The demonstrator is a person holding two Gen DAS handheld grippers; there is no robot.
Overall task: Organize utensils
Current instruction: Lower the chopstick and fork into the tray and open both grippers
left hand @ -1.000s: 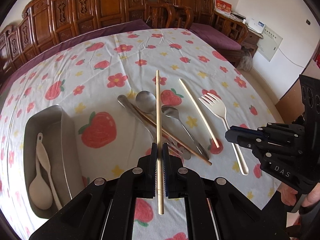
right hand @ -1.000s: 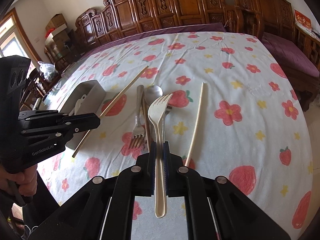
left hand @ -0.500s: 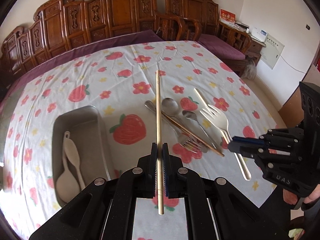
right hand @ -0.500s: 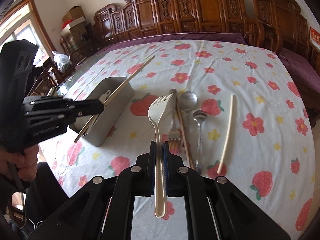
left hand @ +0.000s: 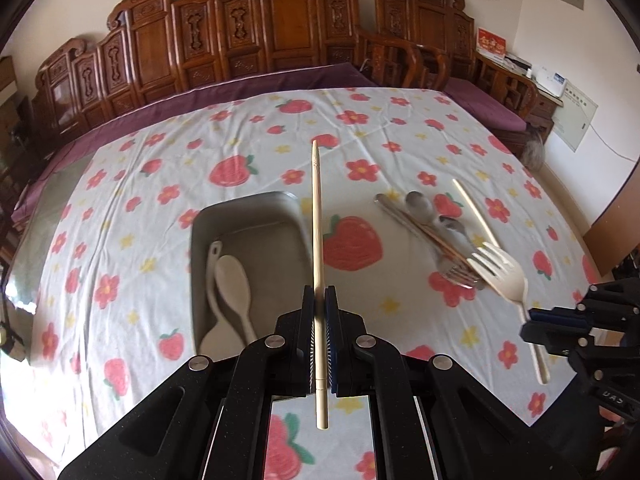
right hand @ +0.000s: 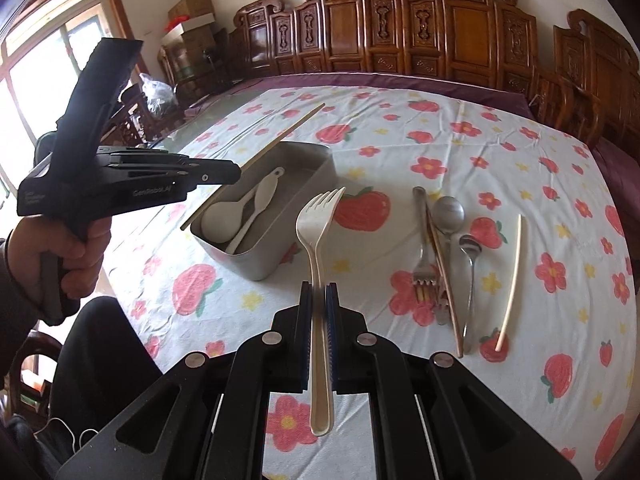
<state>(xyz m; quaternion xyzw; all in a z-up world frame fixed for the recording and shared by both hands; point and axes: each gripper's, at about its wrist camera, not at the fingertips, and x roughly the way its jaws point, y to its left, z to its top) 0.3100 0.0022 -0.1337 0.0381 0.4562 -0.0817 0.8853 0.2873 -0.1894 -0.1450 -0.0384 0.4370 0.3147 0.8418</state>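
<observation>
Strawberry tablecloth [left hand: 240, 152]: tray [left hand: 244, 208] holds two spoons [left hand: 234, 292], left gripper [left hand: 319, 332] clamps chopstick [left hand: 317, 216], right gripper [right hand: 319, 320] clamps fork [right hand: 316, 224], metal cutlery [right hand: 444, 248] waits

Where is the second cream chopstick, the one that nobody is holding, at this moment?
The loose chopstick lies flat on the tablecloth at the right of the right wrist view, just right of the small metal spoon, apart from it, far from the metal tray.

**Fork in my right, chopstick in my left**

My right gripper [right hand: 319, 300] pinches a cream fork [right hand: 318, 240], tines forward. My left gripper [right hand: 230, 171] clamps a chopstick [right hand: 280, 140] over the metal tray [right hand: 280, 256] holding two pale spoons [right hand: 244, 212]. Metal cutlery [right hand: 444, 256] lies right.
</observation>
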